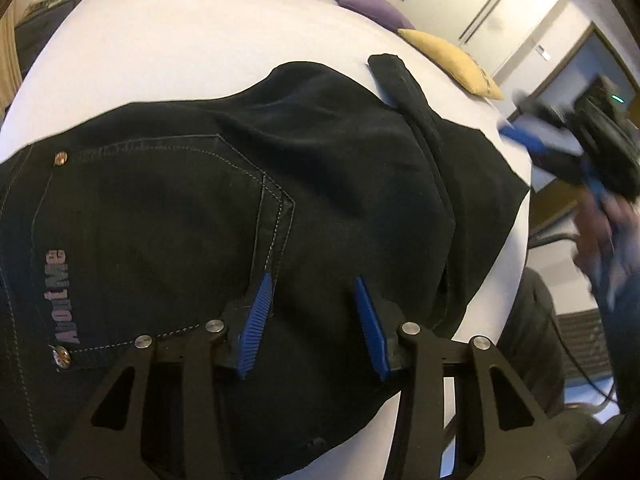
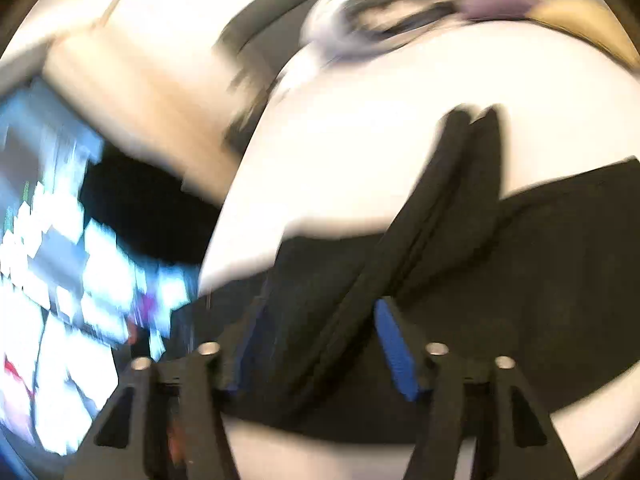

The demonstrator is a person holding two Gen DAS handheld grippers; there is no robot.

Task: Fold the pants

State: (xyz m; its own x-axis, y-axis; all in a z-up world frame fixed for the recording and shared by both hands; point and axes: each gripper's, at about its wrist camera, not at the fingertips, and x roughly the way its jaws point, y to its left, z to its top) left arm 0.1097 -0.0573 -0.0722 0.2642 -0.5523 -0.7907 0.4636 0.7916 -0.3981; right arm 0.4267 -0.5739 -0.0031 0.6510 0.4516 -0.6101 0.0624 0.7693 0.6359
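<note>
Both our left gripper (image 1: 314,326) and right gripper (image 2: 320,350) stood half-open, holding nothing, above the black pants (image 1: 240,200); the loose cuff (image 1: 400,80) risked unfolding.

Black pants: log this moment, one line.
pants: flat on white surface | left gripper: open over pants | right gripper: open, blurred, nothing held

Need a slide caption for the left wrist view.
Open left tongs over black pants spread on a white table.
</note>
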